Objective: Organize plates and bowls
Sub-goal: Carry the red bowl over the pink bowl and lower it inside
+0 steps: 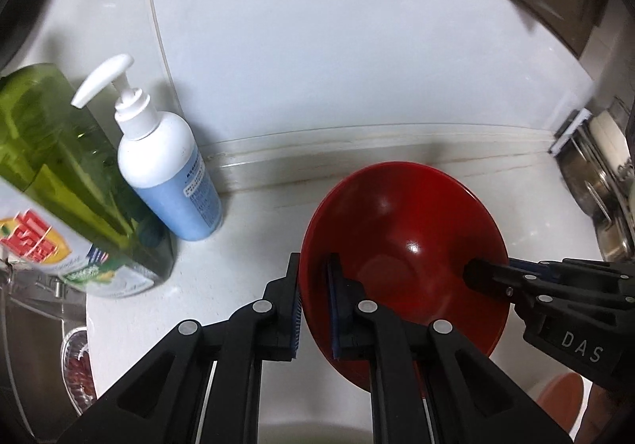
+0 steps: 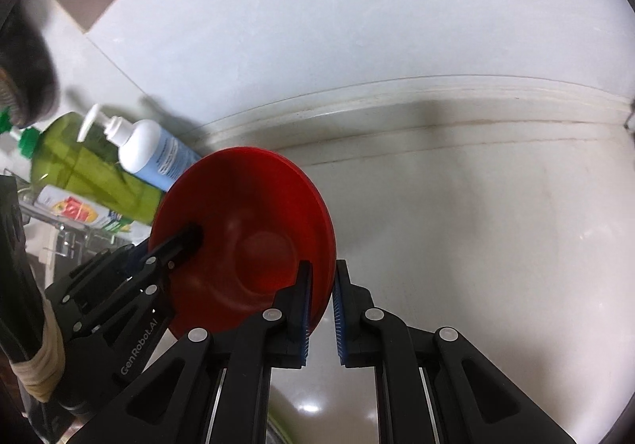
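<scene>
A glossy red bowl (image 1: 405, 229) is held tilted above the white counter (image 1: 246, 245), its inside facing both cameras. My left gripper (image 1: 315, 305) is shut on the bowl's left rim, one blue-padded finger outside and one inside. My right gripper (image 2: 321, 309) is shut on the opposite rim of the red bowl (image 2: 254, 222). In the left wrist view the right gripper's black fingers (image 1: 482, 275) reach in over the bowl's right edge. In the right wrist view the left gripper's fingers (image 2: 186, 241) show at the bowl's left edge.
A green dish-soap bottle (image 1: 67, 174) and a white pump bottle (image 1: 166, 170) stand at the back left against the wall. Metal pans (image 1: 607, 198) sit in a rack at the right. A sink edge (image 1: 47, 309) lies at the lower left, and an orange object (image 1: 563, 400) at the lower right.
</scene>
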A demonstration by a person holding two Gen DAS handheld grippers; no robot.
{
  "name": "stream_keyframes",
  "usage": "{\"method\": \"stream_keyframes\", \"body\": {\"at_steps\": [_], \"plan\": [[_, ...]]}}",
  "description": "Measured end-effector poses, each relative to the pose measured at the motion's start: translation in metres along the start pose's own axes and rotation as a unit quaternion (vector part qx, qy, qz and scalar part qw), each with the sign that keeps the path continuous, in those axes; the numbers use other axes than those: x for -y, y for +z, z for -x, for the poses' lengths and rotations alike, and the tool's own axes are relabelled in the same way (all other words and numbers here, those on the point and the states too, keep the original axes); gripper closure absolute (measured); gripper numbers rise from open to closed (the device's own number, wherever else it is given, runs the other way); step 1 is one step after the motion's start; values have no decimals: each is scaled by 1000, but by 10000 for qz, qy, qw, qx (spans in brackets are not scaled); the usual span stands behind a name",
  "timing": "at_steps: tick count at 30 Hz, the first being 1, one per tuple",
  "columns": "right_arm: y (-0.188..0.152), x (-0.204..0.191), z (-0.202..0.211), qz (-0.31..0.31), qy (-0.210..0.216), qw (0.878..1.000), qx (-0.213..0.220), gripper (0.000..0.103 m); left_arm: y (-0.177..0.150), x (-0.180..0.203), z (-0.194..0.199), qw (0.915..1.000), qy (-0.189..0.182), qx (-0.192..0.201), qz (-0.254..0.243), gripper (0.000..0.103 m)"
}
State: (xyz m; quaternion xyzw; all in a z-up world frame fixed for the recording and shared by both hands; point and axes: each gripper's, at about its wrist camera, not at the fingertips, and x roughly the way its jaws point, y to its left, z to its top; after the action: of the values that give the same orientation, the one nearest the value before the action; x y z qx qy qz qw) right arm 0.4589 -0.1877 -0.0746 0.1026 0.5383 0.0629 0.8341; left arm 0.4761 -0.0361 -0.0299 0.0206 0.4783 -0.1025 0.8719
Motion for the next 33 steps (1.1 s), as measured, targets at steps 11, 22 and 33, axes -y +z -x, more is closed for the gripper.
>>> {"method": "stream_keyframes", "body": {"at_steps": [11, 22, 33], "plan": [[-50, 13, 42, -112, 0, 9997, 200, 91, -34, 42, 52, 9990, -306, 245, -235, 90], [-100, 29, 90, -188, -155, 9982, 550, 91, -68, 77, 84, 9965, -625, 339, -449, 90], [-147, 58, 126, -398, -328, 9961, 721, 91, -98, 117, 105, 9918, -903, 339, -836, 90]]}}
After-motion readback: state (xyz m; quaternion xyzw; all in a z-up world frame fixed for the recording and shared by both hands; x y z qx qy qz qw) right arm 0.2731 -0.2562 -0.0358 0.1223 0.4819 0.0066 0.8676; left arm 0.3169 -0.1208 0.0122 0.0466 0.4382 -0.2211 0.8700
